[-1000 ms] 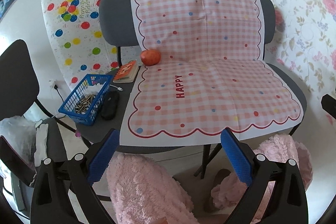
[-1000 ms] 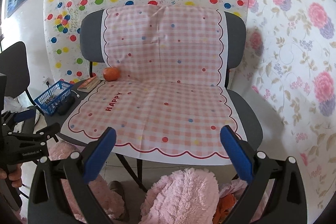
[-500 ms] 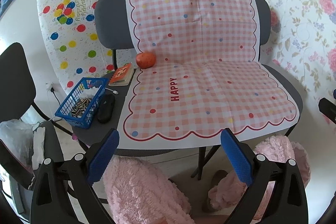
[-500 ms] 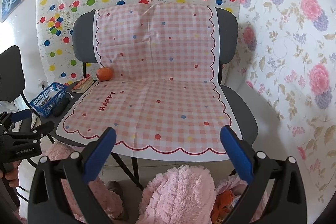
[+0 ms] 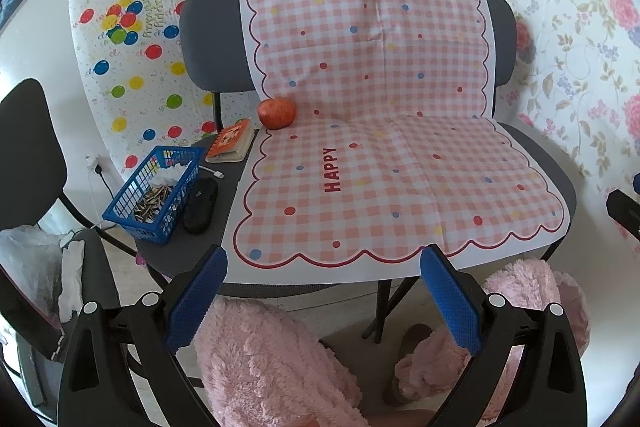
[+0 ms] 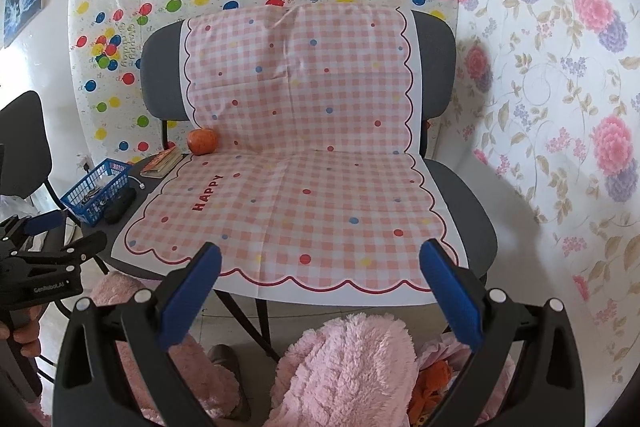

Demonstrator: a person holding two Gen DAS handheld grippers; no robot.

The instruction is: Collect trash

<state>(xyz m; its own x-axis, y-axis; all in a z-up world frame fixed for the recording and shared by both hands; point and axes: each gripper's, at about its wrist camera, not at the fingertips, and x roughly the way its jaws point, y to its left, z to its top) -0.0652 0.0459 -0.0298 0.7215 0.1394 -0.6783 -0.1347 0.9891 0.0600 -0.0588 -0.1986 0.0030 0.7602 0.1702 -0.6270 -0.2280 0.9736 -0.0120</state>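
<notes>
The cloth is pink-and-white gingham with coloured dots, a red scalloped border and red "HAPPY" lettering. At its 10 o'clock corner sits an orange-red fruit. The basket at 9 o'clock is blue. The chair is dark grey.

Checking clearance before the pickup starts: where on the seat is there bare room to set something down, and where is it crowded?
The pink checked cloth is bare from the HAPPY lettering rightward to its scalloped edge. The seat's left end is crowded: orange fruit, booklet, blue basket and black case sit close together. Both tongs, left and right, hang open before the front edge.
</notes>
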